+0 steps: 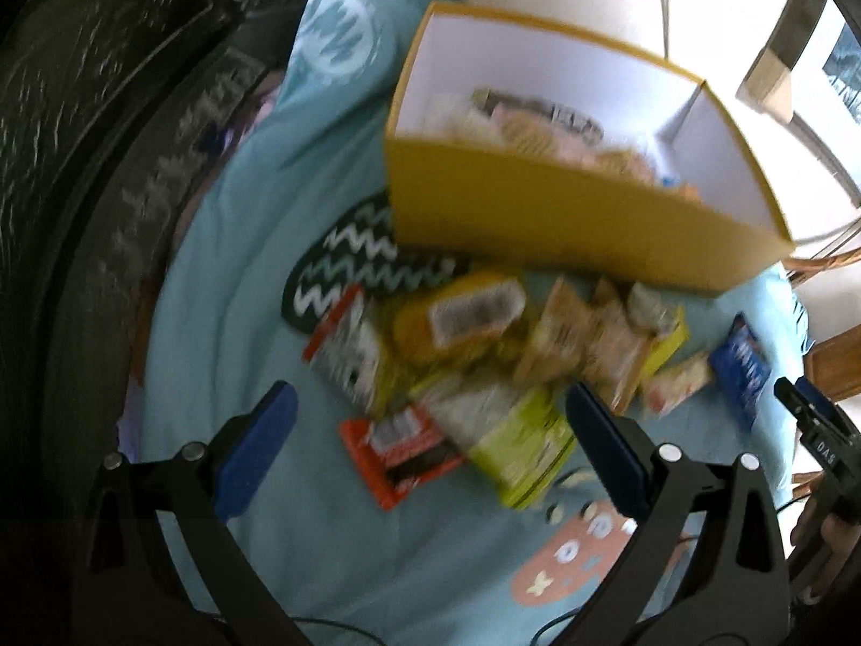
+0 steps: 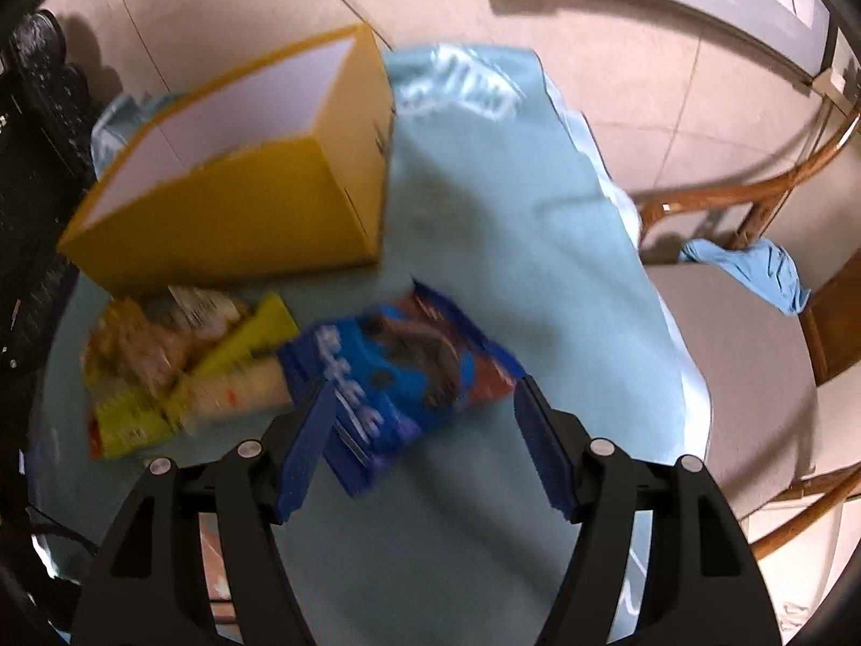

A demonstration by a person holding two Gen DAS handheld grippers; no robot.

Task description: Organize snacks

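Note:
A yellow box [image 1: 565, 231] with a white inside stands on a light blue cloth [image 1: 258, 247] and holds several snack packs. A heap of loose snack packs [image 1: 484, 355] lies in front of it, among them an orange-red pack [image 1: 398, 447] and a green pack [image 1: 516, 430]. My left gripper [image 1: 430, 420] hangs open above these two, touching nothing. A blue cookie pack [image 2: 398, 377] lies apart to the right. My right gripper [image 2: 420, 409] is open over it, its pads clear of the pack. The yellow box [image 2: 242, 226] shows at upper left in the right wrist view. Both views are blurred.
A wooden chair [image 2: 753, 366] with a blue rag [image 2: 753, 269] stands to the right of the table. Dark patterned fabric [image 1: 107, 161] fills the left side. The tiled floor [image 2: 646, 81] lies beyond the cloth's edge. The right gripper's body [image 1: 823, 430] shows at the left wrist view's right edge.

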